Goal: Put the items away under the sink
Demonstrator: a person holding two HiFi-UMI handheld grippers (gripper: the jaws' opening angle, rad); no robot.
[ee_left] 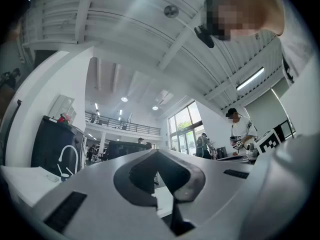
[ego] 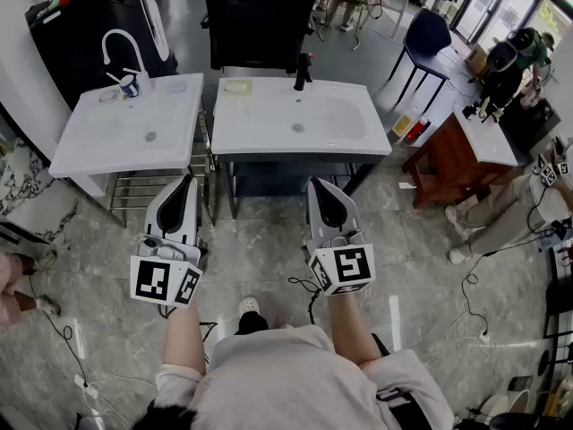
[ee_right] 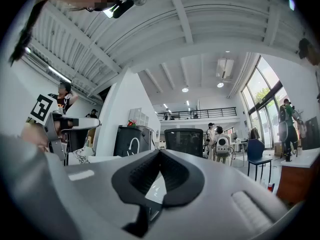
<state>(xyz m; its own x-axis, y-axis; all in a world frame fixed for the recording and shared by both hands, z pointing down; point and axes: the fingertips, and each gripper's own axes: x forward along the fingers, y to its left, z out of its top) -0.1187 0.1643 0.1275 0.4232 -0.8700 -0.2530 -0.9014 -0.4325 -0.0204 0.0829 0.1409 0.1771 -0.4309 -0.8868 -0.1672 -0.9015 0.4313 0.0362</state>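
Two white sinks stand side by side ahead of me: the left sink and the right sink. A small cup sits by the left sink's white faucet. A pale yellow item lies on the right sink's back edge beside a black faucet. My left gripper is held in the air before the gap between the sinks, jaws together and empty. My right gripper is held before the right sink's base, shut with nothing in it. Both gripper views look level across the room over closed jaws: left gripper, right gripper.
A metal rack sits under the left sink. Dark open space lies under the right sink. Bottles stand on the floor beside a wooden cabinet. A black chair stands behind the sinks. Another person and cables are at the right.
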